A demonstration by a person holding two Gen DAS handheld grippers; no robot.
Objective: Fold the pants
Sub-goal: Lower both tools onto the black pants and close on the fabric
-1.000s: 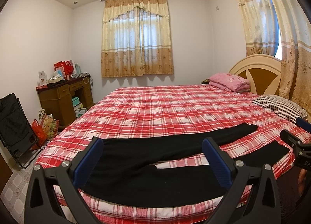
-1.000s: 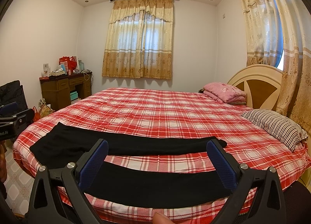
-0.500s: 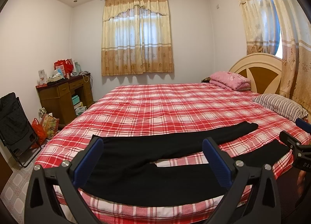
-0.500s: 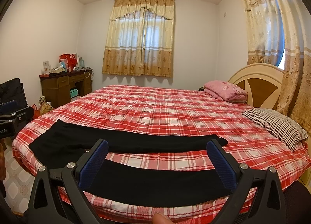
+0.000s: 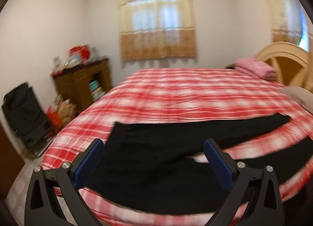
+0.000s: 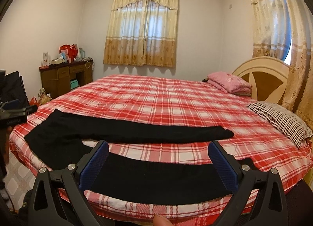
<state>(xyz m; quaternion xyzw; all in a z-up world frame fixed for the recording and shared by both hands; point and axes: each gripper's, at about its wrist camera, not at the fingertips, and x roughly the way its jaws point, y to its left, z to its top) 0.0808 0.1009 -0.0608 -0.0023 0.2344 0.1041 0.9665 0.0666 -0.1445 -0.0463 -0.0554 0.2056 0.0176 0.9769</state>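
Lying flat along the checked bed's (image 6: 166, 100) near edge, one pair of black pants (image 6: 125, 132) spreads two legs; one striped pillow (image 6: 281, 120) sits right. Left gripper (image 5: 154, 159) and right gripper (image 6: 158, 159) both gape wide, empty.

White-walled bedroom, daylight filtered through curtained window (image 6: 143, 26), red plaid bed (image 6: 166, 100) flanked by wooden desk (image 6: 66, 78), arched headboard (image 6: 264, 77), tiled floor (image 6: 17, 183).
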